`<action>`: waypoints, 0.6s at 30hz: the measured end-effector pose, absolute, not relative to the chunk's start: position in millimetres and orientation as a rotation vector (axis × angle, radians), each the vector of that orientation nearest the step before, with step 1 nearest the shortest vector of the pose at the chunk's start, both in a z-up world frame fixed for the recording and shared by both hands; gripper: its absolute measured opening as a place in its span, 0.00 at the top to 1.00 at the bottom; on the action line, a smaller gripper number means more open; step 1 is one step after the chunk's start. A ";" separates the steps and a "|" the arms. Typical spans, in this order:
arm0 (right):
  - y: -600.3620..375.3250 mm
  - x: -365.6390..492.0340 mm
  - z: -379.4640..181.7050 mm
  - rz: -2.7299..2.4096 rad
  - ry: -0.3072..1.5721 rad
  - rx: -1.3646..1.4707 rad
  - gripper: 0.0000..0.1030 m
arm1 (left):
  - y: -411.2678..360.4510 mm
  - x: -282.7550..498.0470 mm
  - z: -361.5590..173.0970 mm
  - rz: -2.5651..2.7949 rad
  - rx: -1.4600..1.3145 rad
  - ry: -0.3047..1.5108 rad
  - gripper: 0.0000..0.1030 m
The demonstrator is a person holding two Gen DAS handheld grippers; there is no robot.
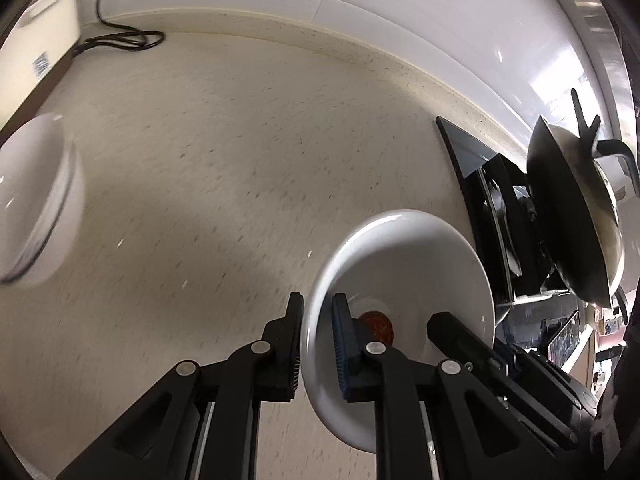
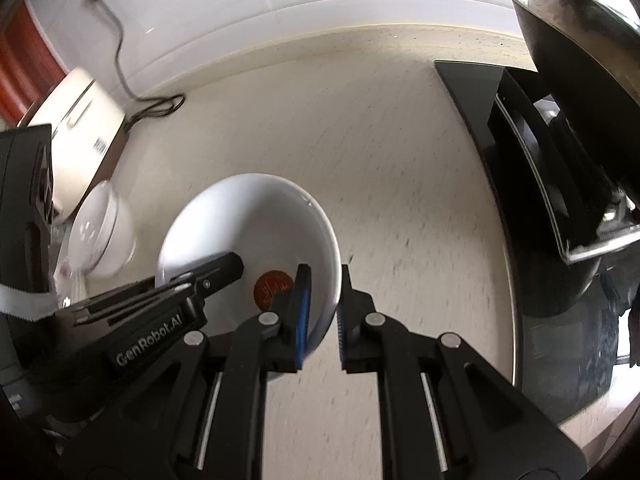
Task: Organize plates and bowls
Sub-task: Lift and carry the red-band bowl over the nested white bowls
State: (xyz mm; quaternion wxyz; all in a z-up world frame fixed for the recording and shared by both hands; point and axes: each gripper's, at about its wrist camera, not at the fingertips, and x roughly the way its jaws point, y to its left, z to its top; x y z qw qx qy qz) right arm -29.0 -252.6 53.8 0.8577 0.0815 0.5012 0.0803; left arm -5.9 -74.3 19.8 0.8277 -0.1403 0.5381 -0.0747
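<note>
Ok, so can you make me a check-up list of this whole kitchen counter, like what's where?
Surface: beige speckled counter.
Job's things: white bowl with a red mark inside, between both grippers; second bowl at the counter's left, blurred; no plates seen.
Clutter: nothing seen.
Grippers: left gripper shut on the white bowl's rim; right gripper straddles the opposite rim, grip unclear.
Cables: black cable runs down the wall and loops on the counter beside the cream appliance.
Surroundings: white tiled wall; black hob with a dark wok on the right.
</note>
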 end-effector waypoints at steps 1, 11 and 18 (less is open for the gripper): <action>-250.9 -35.4 55.3 0.176 1.051 0.170 0.86 | -71.3 -12.5 21.7 -0.152 -0.299 1.140 0.86; -224.7 -65.0 72.0 0.259 1.040 0.105 0.86 | -44.6 -48.2 41.8 -0.076 -0.320 1.102 0.86; -199.8 -61.5 92.6 0.330 0.991 0.070 0.86 | -20.2 -51.1 66.5 -0.010 -0.335 1.037 0.86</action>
